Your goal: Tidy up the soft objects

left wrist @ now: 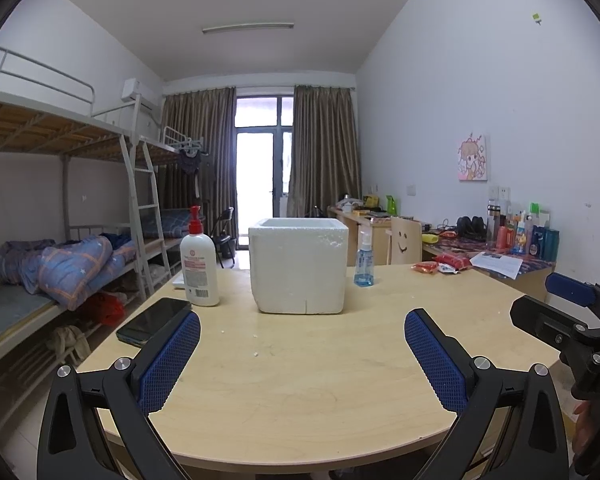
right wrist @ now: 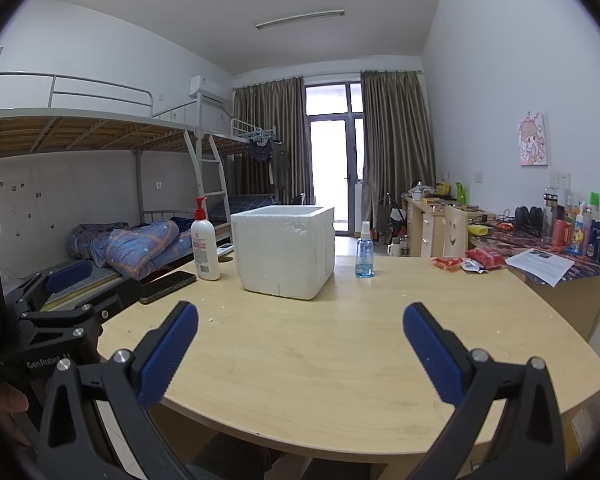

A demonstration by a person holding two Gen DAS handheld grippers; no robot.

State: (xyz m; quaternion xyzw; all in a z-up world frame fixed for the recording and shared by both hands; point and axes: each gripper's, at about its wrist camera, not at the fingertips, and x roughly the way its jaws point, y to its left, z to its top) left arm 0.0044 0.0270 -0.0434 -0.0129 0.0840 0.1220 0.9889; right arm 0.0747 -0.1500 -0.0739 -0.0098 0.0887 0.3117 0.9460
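Observation:
A white foam box stands open-topped on the far middle of the wooden table. Soft red snack packets lie at the table's far right. My left gripper hovers open over the near table edge, nothing between its blue pads. My right gripper is open too and holds nothing; it hangs at the same height, to the right of the left one. Each gripper shows at the edge of the other's view.
A white pump bottle and a black phone sit left of the box. A blue spray bottle stands to its right. Bunk beds line the left wall, a cluttered desk the right.

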